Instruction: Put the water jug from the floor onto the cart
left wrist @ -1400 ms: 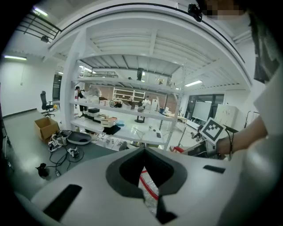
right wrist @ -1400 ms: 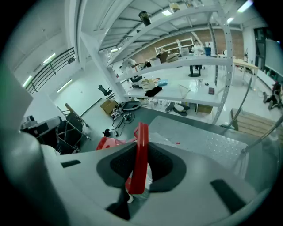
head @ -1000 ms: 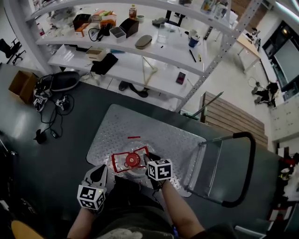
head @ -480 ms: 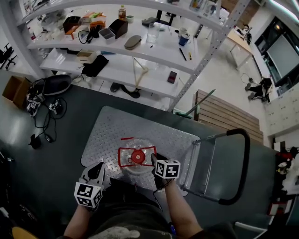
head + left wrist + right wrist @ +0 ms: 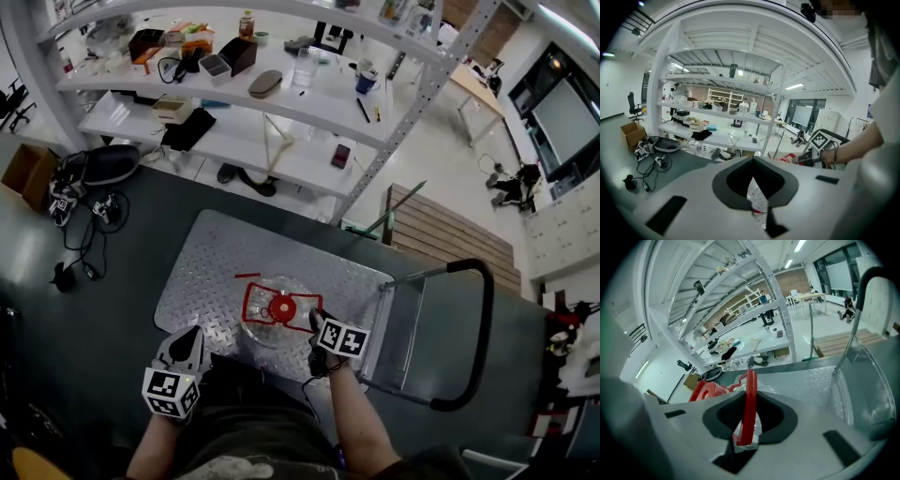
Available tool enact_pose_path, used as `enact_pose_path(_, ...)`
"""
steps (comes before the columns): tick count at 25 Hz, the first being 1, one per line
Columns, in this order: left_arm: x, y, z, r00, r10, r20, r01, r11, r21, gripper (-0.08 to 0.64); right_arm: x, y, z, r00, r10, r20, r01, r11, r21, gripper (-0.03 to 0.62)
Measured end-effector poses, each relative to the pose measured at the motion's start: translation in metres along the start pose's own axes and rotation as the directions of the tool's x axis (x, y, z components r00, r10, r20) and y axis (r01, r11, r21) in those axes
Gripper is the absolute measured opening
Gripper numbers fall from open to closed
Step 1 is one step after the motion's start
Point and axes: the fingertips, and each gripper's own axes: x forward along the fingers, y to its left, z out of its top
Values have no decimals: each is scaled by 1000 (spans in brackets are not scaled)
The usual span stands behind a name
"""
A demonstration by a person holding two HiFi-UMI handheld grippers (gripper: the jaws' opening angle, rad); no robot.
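The clear water jug (image 5: 272, 319), with its red cap (image 5: 282, 309) and red handle, stands on the cart's checker-plate deck (image 5: 211, 262) near the front edge. My right gripper (image 5: 317, 330) is at the jug's right side, shut on the red handle (image 5: 750, 394), which runs upright between its jaws. The cap (image 5: 704, 391) shows to the left. My left gripper (image 5: 186, 349) hangs off the deck's front left corner, apart from the jug. Its jaws are closed with nothing gripped, and only a sliver of the jug (image 5: 756, 197) shows through the slit of that gripper (image 5: 758, 213).
The cart's push handle (image 5: 473, 337) rises at the right end. White shelving (image 5: 281, 103) with boxes and tools stands behind. On the dark floor to the left lie cables (image 5: 80, 244), a black bag (image 5: 108, 167) and a cardboard box (image 5: 21, 173). A wooden pallet (image 5: 450, 234) lies at right.
The right gripper has carried the jug to the right and farther onto the deck, rolling as it went. The left gripper has stayed about where it was.
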Motion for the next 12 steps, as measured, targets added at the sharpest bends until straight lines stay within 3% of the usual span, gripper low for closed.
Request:
enact_pose_path(7,-26,3,-21,999,38,1,-38,999,-34,5,-6,10,-5,994,52,101,-55,998,35,60)
enact_pose_path(12,-49,15,-28,998,63,-1,-62,997,-52,5,-18,17,-14,990,89,111,-90,996,4,132)
